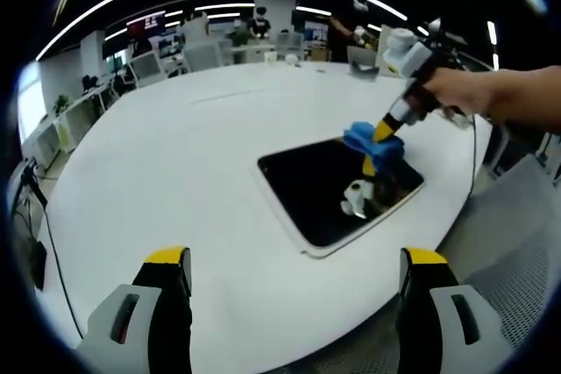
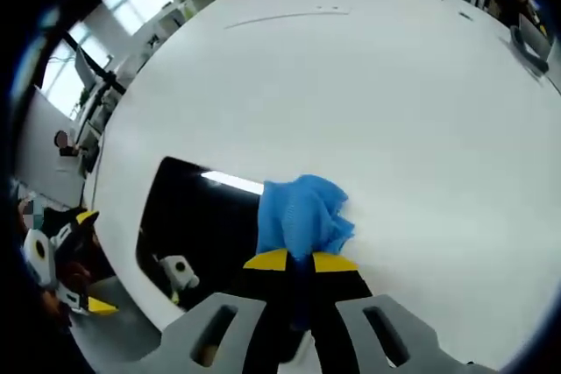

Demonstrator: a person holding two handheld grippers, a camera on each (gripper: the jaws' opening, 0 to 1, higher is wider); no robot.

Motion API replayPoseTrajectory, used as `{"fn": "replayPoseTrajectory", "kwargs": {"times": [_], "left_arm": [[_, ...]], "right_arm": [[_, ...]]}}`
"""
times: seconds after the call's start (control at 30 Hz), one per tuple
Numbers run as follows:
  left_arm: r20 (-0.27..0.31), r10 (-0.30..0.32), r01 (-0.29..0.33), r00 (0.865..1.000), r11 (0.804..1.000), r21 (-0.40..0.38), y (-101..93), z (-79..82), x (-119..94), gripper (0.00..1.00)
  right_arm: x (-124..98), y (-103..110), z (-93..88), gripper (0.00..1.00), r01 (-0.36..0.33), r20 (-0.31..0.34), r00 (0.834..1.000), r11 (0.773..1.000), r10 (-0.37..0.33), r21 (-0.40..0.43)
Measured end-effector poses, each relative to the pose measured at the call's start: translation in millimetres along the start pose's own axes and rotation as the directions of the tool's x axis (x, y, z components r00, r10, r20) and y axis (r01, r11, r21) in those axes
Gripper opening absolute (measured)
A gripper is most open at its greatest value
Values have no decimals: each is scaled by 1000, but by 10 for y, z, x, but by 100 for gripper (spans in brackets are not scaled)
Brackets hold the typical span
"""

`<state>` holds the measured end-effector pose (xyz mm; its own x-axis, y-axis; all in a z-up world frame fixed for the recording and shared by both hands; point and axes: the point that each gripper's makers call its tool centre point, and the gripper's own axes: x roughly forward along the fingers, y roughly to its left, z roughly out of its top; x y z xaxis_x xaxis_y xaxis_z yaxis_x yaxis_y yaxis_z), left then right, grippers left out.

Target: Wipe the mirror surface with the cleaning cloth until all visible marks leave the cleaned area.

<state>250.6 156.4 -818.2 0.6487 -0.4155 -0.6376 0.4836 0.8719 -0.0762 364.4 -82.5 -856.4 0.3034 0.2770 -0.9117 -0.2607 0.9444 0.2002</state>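
Left gripper view: left gripper (image 1: pixel 294 273) hangs over the near edge of the white table (image 1: pixel 175 155), jaws spread wide, nothing between them. Further out the mirror (image 1: pixel 329 190) lies flat on the table, dark, rounded corners. The right gripper (image 1: pixel 383 136), held by a person's hand (image 1: pixel 460 94), presses the blue cleaning cloth (image 1: pixel 372 142) on the mirror's far edge.

Right gripper view: right gripper (image 2: pixel 299 261) has jaws pinched together on the cleaning cloth (image 2: pixel 301 215), cloth bunched at the mirror (image 2: pixel 206 225) edge, partly over bare table (image 2: pixel 394 102). Mirror reflects a ceiling light strip and the gripper. Left gripper (image 2: pixel 79 260) sits at the left, off the table.

No readable writing. Room is an open office: desks, chairs, long ceiling light strips, windows on one side.
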Motion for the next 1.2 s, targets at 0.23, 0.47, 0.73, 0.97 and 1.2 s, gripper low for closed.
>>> {"fn": "replayPoseTrajectory", "kwargs": {"times": [0.23,0.47,0.73,0.97,1.2], "left_arm": [[3,0,0,1000,1000,0,2,3,-2,99],[4,1,-1,1000,1000,4,5,3,1,99],[1,4,-4,1000,1000,7,9,-1,2,99],[-3,7,-7,1000,1000,11,13,-6,5,99],[-6,7,-6,1000,1000,16,12,-8,6,99]], "right_arm": [[23,-28,73,2,8,9,1000,1000,-8,0],[65,-75,200,2,20,22,1000,1000,-20,1],[91,-97,282,2,25,34,999,1000,-25,1],[110,-110,309,2,22,38,999,1000,-22,5],[71,-111,330,3,11,45,999,1000,-11,3]]}}
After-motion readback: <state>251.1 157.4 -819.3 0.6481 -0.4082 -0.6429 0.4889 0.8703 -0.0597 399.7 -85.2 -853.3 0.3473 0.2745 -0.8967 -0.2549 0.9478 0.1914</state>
